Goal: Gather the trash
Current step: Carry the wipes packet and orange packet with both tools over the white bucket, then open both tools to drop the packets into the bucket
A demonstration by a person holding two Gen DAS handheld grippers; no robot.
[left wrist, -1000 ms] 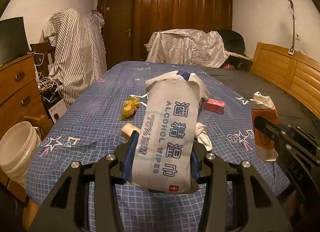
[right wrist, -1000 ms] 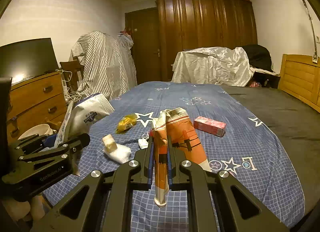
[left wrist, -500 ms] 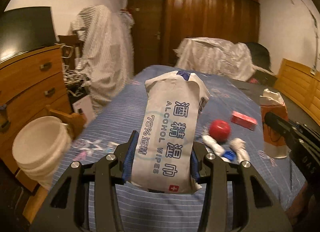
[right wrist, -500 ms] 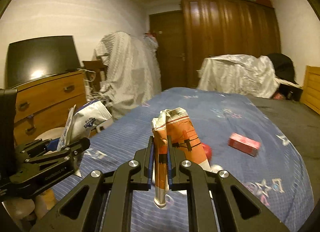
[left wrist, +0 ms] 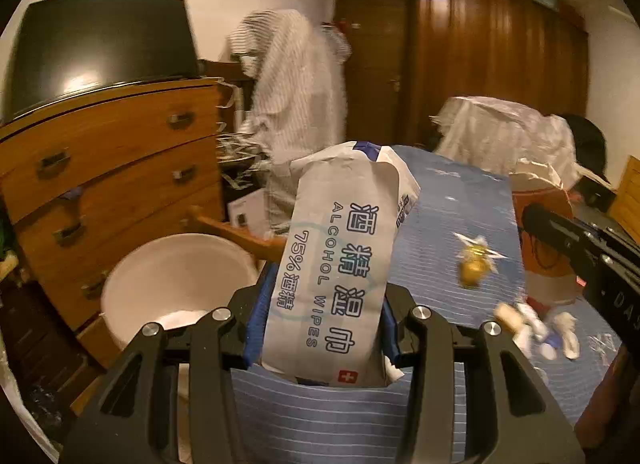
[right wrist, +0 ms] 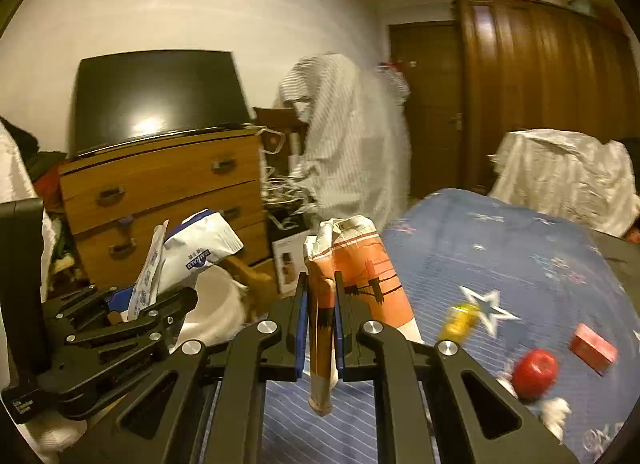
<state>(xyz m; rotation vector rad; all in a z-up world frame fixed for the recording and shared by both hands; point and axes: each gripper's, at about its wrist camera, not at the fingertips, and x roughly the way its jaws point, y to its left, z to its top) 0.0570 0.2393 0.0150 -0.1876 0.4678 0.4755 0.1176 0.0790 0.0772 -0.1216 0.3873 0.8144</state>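
My left gripper (left wrist: 322,324) is shut on a white alcohol wipes packet (left wrist: 336,264), held upright over the bed's left edge. The packet also shows in the right wrist view (right wrist: 192,256). My right gripper (right wrist: 320,324) is shut on an orange and white wrapper (right wrist: 356,268), which also shows at the right of the left wrist view (left wrist: 540,224). A white bucket (left wrist: 176,280) stands on the floor beside the bed, just left of the left gripper. On the blue bedspread (right wrist: 500,256) lie a yellow wrapper (right wrist: 458,318), a red ball (right wrist: 534,370), a red box (right wrist: 592,348) and white tissue scraps (left wrist: 560,336).
A wooden chest of drawers (left wrist: 104,172) with a dark screen (left wrist: 100,48) on top stands left of the bucket. A striped sheet (left wrist: 292,104) covers furniture behind it. A wardrobe (left wrist: 492,64) and a covered heap (left wrist: 504,140) are at the far end.
Both grippers have swung left with their items still held. The bucket and chest of drawers have come closer and more central; the bed litter has slid to the right.
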